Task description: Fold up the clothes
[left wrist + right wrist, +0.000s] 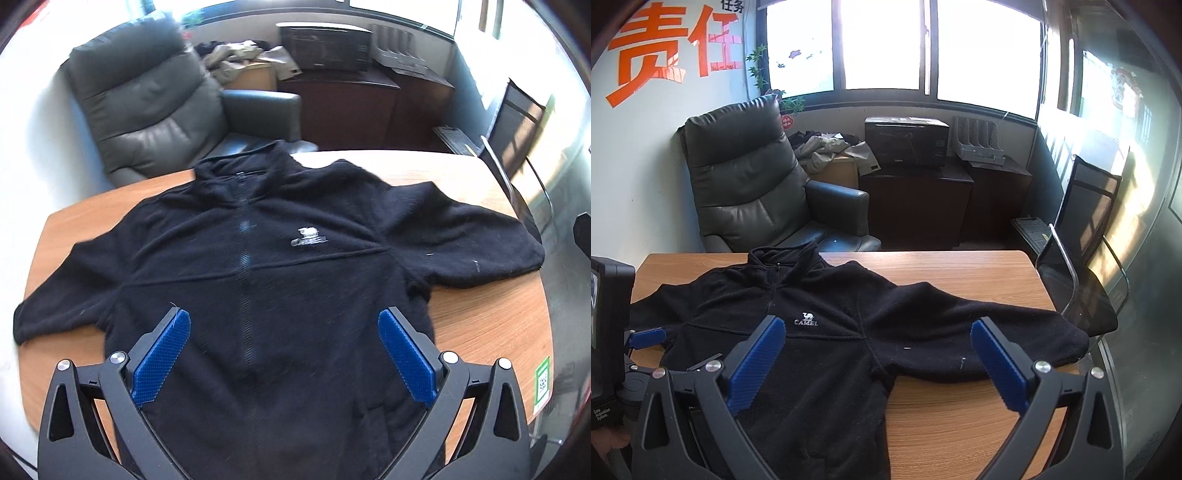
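— While both grippers, left [283,325] and right [878,334], hang wide apart and empty, where's the fleece [280,266]?
— Flat on the table [480,325], front up, sleeves out. Folding looks unstarted; next probably means pinching the far sleeve [997,332] and carrying it inward

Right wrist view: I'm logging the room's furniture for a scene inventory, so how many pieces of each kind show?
Wooden table: 1
Grey leather armchair: 1
Black mesh chair: 1
Dark wooden cabinet: 1
Total: 4
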